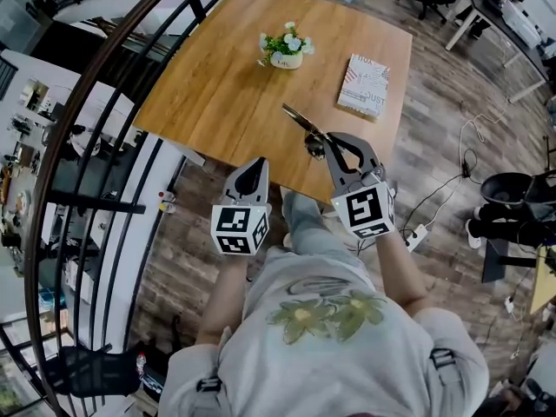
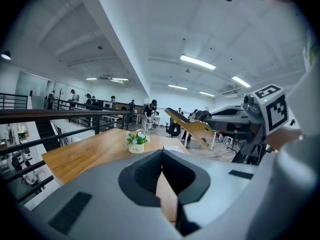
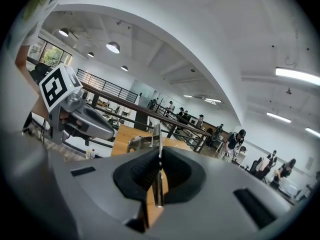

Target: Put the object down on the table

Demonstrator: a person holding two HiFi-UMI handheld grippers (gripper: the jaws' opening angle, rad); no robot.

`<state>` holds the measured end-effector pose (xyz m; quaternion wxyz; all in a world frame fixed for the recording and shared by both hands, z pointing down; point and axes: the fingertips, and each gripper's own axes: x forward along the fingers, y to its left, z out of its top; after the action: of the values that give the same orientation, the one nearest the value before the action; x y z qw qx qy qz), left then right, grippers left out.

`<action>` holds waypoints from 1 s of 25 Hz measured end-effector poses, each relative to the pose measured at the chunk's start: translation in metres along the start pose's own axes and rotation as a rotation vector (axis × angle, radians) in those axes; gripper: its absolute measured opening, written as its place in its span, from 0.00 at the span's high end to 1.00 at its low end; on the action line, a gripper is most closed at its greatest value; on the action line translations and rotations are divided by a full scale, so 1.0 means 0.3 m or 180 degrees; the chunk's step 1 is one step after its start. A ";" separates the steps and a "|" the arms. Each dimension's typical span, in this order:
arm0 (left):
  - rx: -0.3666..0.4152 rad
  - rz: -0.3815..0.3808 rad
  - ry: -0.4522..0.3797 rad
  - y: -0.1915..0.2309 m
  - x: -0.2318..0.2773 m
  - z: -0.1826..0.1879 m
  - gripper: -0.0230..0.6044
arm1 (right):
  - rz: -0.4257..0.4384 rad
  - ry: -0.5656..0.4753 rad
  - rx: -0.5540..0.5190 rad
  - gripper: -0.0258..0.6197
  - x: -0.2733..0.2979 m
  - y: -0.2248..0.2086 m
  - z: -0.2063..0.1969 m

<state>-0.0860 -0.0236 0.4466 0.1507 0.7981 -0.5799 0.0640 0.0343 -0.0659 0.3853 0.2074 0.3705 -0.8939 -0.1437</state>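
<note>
A thin flat brownish plate with a metal fitting (image 1: pixel 301 122) sticks out forward from my right gripper (image 1: pixel 334 144), which is shut on its near end. The plate hangs above the near edge of the wooden table (image 1: pixel 208 102). In the right gripper view the plate (image 3: pixel 157 139) stands edge-on between the pads. In the left gripper view the plate (image 2: pixel 192 127) is tilted in the air, off to the right. My left gripper (image 1: pixel 252 172) is beside the right one, just short of the table edge. Its jaws (image 2: pixel 161 173) are shut with nothing between them.
On the table stand a small white pot of flowers (image 1: pixel 285 49) and a book (image 1: pixel 364 85) at the far right. A dark curved railing (image 1: pixel 95 155) runs along the left. Cables and a power strip (image 1: pixel 417 233) lie on the floor at the right, near a black chair (image 1: pixel 512 202).
</note>
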 end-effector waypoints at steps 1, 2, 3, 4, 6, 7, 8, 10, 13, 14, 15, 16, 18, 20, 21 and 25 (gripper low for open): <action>0.0006 -0.0005 -0.0007 0.005 0.013 0.006 0.94 | 0.0001 -0.0005 -0.0005 0.94 0.012 -0.006 0.000; 0.0015 -0.0009 -0.0018 0.009 0.026 0.012 0.94 | 0.0008 -0.0028 -0.0013 0.94 0.025 -0.012 0.003; 0.0023 -0.0013 -0.0028 0.013 0.040 0.017 0.94 | 0.0012 -0.0048 -0.0018 0.94 0.038 -0.020 0.005; 0.0027 -0.0018 -0.0034 0.015 0.053 0.021 0.94 | 0.0011 -0.0054 -0.0017 0.94 0.052 -0.028 0.003; 0.0035 -0.0030 -0.0027 0.023 0.074 0.028 0.94 | 0.0000 -0.0047 -0.0008 0.94 0.076 -0.045 -0.003; 0.0048 -0.0032 -0.0020 0.030 0.082 0.033 0.94 | -0.0005 -0.0058 -0.0006 0.94 0.088 -0.054 0.002; 0.0063 -0.0025 -0.0016 0.043 0.091 0.041 0.94 | -0.0012 -0.0071 -0.0006 0.94 0.104 -0.065 0.008; 0.0075 0.0006 -0.0028 0.077 0.118 0.064 0.94 | -0.0025 -0.0089 -0.0013 0.94 0.143 -0.090 0.019; 0.0067 0.0038 -0.0027 0.121 0.154 0.077 0.94 | -0.0008 -0.0055 -0.0002 0.94 0.206 -0.108 0.002; 0.0069 0.0046 -0.0013 0.133 0.166 0.078 0.94 | 0.0006 -0.0036 0.0002 0.94 0.225 -0.111 -0.006; 0.0071 0.0056 -0.0001 0.146 0.179 0.081 0.94 | 0.0020 -0.0028 0.0003 0.94 0.244 -0.116 -0.009; 0.0069 0.0069 0.0006 0.159 0.190 0.087 0.94 | 0.0034 -0.0027 0.0004 0.94 0.261 -0.122 -0.008; 0.0060 0.0095 0.0008 0.184 0.209 0.100 0.94 | 0.0067 -0.0045 0.0005 0.94 0.293 -0.132 0.002; 0.0050 0.0111 0.0014 0.206 0.230 0.105 0.94 | 0.0097 -0.0050 0.0003 0.94 0.322 -0.137 0.004; 0.0044 0.0114 0.0021 0.215 0.241 0.104 0.94 | 0.0105 -0.0026 0.0006 0.94 0.336 -0.139 -0.006; 0.0004 0.0116 0.0058 0.244 0.280 0.092 0.94 | 0.0136 0.0047 0.0000 0.94 0.386 -0.148 -0.034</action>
<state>-0.1305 -0.1291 0.4561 0.1543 0.7869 -0.5929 0.0744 -0.0082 -0.1810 0.4065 0.2171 0.3524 -0.9000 -0.1365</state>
